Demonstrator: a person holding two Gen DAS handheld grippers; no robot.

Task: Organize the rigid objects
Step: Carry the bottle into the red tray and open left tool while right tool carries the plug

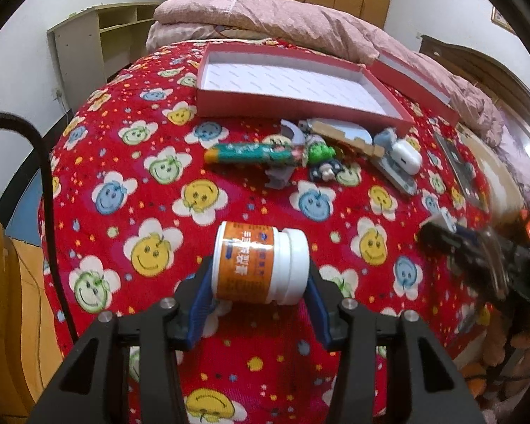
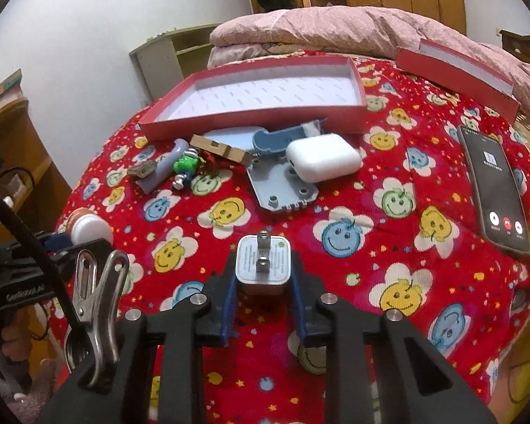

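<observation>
My left gripper [image 1: 259, 275] is shut on a white jar with an orange label [image 1: 258, 263], held on its side above the red smiley bedspread. My right gripper [image 2: 263, 275] is shut on a white plug adapter [image 2: 263, 263], prongs up. A shallow red box [image 1: 300, 106] with a white inside lies open ahead; it also shows in the right wrist view [image 2: 258, 120]. In front of it lie a green tube [image 1: 254, 152], a green toy figure [image 2: 185, 166], a white earbud case [image 2: 321, 157], a grey plastic plate [image 2: 282, 187] and a cardboard piece [image 2: 219, 148].
The red box lid [image 2: 455, 74] lies at the back right. A black phone [image 2: 494, 187] with a lit screen lies on the right. A folded pink quilt [image 1: 272, 17] is behind the box. A shelf unit [image 1: 88, 46] stands at the left wall.
</observation>
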